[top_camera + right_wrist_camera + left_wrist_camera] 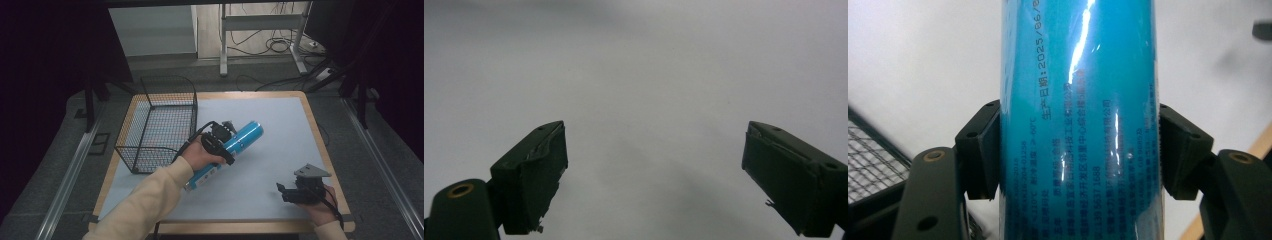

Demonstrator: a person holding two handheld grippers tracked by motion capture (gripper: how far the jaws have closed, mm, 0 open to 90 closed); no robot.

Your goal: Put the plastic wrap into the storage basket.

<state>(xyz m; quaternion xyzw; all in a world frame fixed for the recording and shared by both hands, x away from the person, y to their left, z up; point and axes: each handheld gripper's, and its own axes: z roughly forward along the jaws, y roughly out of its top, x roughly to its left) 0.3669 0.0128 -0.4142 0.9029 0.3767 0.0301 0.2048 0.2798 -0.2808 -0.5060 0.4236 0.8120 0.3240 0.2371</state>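
Observation:
A long blue can [235, 145] with printed text lies slanted over the white mat, its top end toward the far right. My left gripper [220, 142] is shut on the blue can [1078, 125] around its middle, both black jaws pressed against its sides. A black wire basket [160, 125] stands just left of that hand. My right gripper [285, 192] rests near the table's front right corner, a grey three-cornered plate on top. In the right gripper view its fingers [531, 175] stand wide apart over bare white mat, nothing between them.
The white mat [270, 165] covers most of the wooden table [320, 145]. Beyond the far edge are a white desk frame [260, 30] and loose cables on the floor. Metal rails run along both sides of the table.

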